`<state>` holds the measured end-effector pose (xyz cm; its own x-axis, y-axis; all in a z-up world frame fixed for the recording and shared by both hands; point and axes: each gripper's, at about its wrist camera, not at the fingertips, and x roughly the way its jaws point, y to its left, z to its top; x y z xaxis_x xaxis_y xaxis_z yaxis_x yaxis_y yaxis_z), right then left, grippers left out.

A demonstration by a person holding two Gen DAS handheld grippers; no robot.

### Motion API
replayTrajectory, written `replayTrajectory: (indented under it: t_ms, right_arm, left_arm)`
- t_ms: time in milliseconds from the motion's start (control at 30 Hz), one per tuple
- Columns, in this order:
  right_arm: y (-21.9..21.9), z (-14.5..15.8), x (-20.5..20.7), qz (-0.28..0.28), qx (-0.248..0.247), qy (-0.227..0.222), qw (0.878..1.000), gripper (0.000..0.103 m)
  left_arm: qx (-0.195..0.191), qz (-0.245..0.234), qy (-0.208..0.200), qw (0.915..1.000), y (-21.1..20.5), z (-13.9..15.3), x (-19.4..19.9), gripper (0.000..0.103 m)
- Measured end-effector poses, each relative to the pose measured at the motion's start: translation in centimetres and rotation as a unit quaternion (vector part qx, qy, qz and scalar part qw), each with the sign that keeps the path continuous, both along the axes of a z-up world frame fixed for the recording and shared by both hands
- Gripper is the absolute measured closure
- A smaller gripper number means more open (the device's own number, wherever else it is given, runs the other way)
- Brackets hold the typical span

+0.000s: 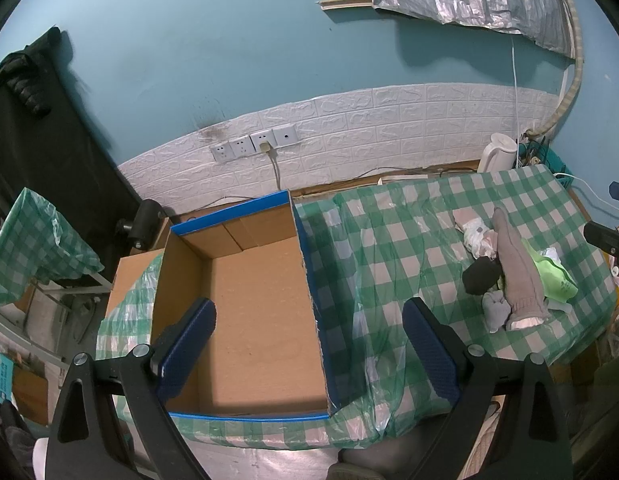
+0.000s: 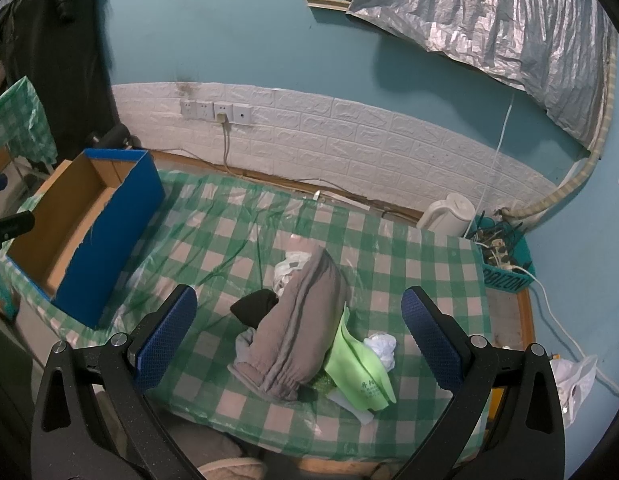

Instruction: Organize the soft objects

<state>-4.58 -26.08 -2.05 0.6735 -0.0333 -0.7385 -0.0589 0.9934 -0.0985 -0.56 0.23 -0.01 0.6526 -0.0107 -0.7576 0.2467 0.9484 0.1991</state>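
Observation:
A heap of soft things lies on the green checked tablecloth [image 2: 409, 264]: a long grey-brown sock [image 2: 299, 320] [image 1: 517, 272] on top, a black sock [image 2: 255, 306] [image 1: 479, 276], a pale grey sock [image 1: 496, 310], a lime green cloth [image 2: 359, 372] [image 1: 555, 276] and white crumpled pieces [image 2: 381, 346]. My right gripper [image 2: 299, 346] hangs open just above and in front of the heap, nothing between its blue pads. My left gripper [image 1: 309, 350] is open over the cardboard box [image 1: 265, 280] with blue outer walls [image 2: 109, 240], which holds nothing I can see.
A white kettle [image 2: 449, 210] and a teal basket of cables [image 2: 505, 256] stand at the table's far right corner. Wall sockets [image 1: 255, 144] with a plugged cord sit on the white brick panel. A second checked cover [image 1: 25, 240] and dark clothing hang at the left.

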Motion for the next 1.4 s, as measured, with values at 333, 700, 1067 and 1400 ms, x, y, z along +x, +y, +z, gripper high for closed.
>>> replayTrajectory:
  t_ms: [333,700,1067,1400]
  right_arm:
    - [-0.6,-0.7,-0.6,-0.004,0.001,0.002,1.000,0.002]
    - [-3.8,-2.3,-0.6,-0.033,-0.002,0.025,0.999,0.002]
    - [-7.9,-3.8,-0.1,-0.069,-0.005,0.054,0.996,0.002]
    - [-10.0,-7.3,0.5,-0.085,-0.008,0.096,0.992,0.005]
  left_arm:
    - [-0.005,-0.002,0.011,0.9999,-0.1,-1.2,-0.6,0.008]
    - [0.003,-0.031,0.052,0.9982,-3.4,-2.8,0.2,0.008]
    - [-0.008,-0.058,0.090,0.9943,-7.5,-4.3,1.0,0.008]
    - [-0.007,-0.081,0.103,0.9913,-11.6,-6.1,1.5,0.008]
